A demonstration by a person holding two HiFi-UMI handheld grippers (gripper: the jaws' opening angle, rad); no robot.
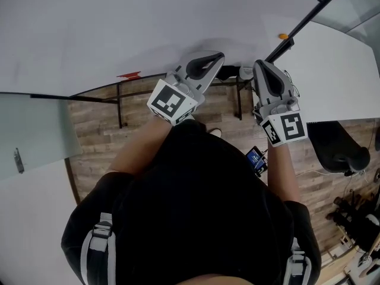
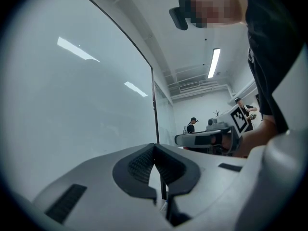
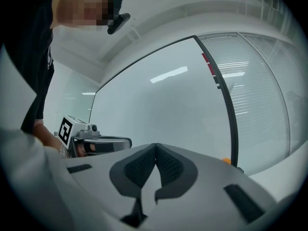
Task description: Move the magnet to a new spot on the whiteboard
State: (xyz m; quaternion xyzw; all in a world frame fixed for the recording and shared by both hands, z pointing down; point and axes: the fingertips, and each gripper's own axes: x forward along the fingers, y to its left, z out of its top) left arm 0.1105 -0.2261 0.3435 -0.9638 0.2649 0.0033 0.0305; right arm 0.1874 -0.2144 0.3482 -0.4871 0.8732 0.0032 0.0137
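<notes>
Both tools are held up level in front of the whiteboard (image 1: 119,22), side by side. L gripper (image 1: 219,57) has its jaws shut tight together w/ nothing in them; its own view shows the dark pads (image 2: 139,165) meeting in a line, w/ only the big white board (image 2: 72,105) and the far room past them. R gripper (image 1: 259,64) is the same: jaws pressed together, nothing btw them, pads (image 3: 168,165) touching at the tip. Neither tool touches the magnet. The magnet (image 1: 284,36) is a small orange dot stuck on the board, up and to the right of the R gripper, just beside the black bar (image 1: 309,18) that runs along the board's edge. In the R gripper view the magnet (image 3: 225,161) peeks out low on the board (image 3: 159,109), just left of that black bar (image 3: 231,114) and right of the shut jaws. Each tool's marker cube shows in the other's view, near it. Below is the person's black top (image 1: 196,206) and a wood floor (image 1: 95,123). Far off in the L gripper view, a person (image 2: 191,125) in a cap stands in the room.
</notes>
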